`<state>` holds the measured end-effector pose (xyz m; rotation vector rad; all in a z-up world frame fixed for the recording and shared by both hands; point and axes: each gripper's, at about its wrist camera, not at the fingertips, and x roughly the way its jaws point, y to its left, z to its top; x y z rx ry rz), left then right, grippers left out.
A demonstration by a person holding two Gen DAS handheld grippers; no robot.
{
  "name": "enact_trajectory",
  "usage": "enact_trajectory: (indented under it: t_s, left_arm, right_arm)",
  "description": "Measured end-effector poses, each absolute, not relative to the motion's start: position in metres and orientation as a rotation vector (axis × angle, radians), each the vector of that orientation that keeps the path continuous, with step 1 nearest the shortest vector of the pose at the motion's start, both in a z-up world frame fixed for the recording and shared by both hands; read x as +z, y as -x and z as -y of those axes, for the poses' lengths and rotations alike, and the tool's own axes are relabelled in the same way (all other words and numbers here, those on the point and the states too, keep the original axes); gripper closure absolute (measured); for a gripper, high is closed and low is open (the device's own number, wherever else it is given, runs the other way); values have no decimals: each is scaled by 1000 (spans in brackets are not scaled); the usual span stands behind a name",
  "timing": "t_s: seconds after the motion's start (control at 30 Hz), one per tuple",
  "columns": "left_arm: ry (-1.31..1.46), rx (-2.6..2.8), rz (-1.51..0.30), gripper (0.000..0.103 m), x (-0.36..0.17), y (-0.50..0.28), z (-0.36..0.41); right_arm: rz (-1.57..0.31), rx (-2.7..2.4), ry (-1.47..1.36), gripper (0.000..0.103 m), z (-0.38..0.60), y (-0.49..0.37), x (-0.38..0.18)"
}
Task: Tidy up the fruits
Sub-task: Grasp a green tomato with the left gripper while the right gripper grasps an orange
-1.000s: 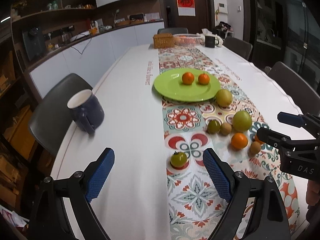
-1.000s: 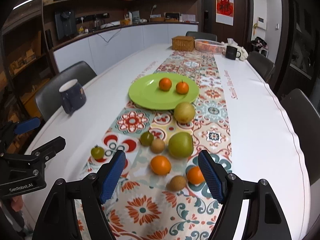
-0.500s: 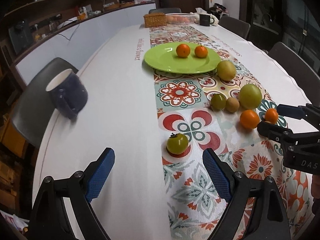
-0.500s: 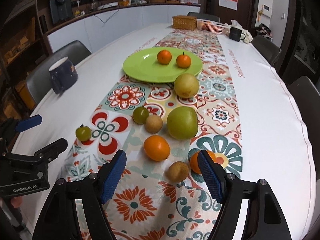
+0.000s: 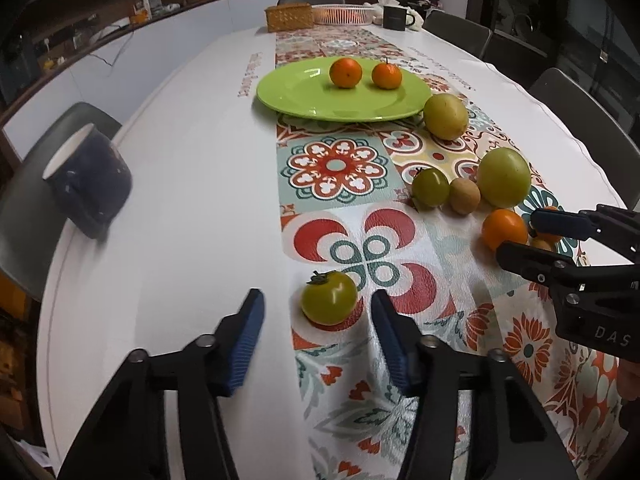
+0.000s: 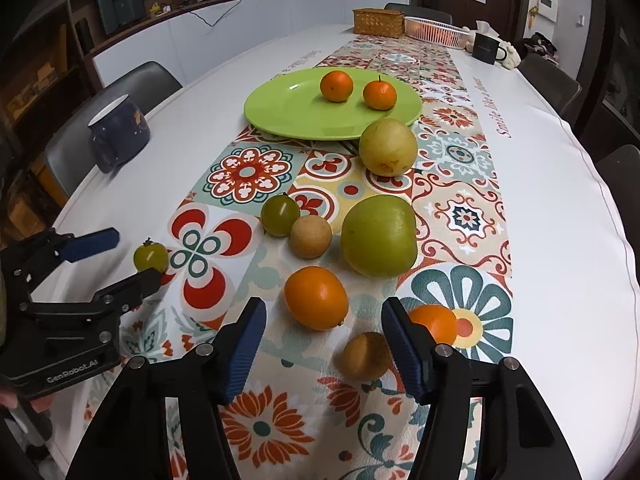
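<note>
On the tabletop (image 5: 192, 184) runner, both grippers' fingers have just been closing, still clear of fruit: the left gripper (image 5: 316, 312) is bracketing the green tomato (image 5: 329, 297), the right gripper (image 6: 323, 314) the orange (image 6: 316, 297); next, squeezing, then lifting toward the green plate (image 6: 288, 112).

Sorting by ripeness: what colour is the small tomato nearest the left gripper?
Green, the small round tomato; clearest in the left wrist view.

Two oranges (image 6: 336, 86) sit on one green plate (image 6: 280, 112). Off the plate lie two more orange fruits (image 6: 316, 298), two small green tomatoes (image 6: 151, 257), two large yellow-green fruits (image 6: 379, 236) and two small brown fruits (image 6: 311, 237). One dark blue mug (image 6: 119, 136), one black mug (image 6: 486, 48), one wicker box (image 6: 378, 23) and one white basket (image 6: 436, 32) also stand on the desk (image 6: 560, 220).
</note>
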<state>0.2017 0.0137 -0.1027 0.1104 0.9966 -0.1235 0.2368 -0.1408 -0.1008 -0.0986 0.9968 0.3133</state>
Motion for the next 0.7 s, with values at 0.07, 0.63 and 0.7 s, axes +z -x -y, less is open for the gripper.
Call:
enact_trajectory:
  t_s: [0.07,0.63,0.7]
  left_arm:
    - [-98,-123,-1005,57,-105,-204,-14]
    - [-60,-134,-1011,74,-105,-207,-13]
    - [-63,-138,-1000,74,-101,-205,-11]
  right_arm:
    - [-1004,317,96,48,141,-239,-103]
    - [-1010,343,84,66,137,-245,-107]
    - [-1003,345,86,66,136,-243,-105]
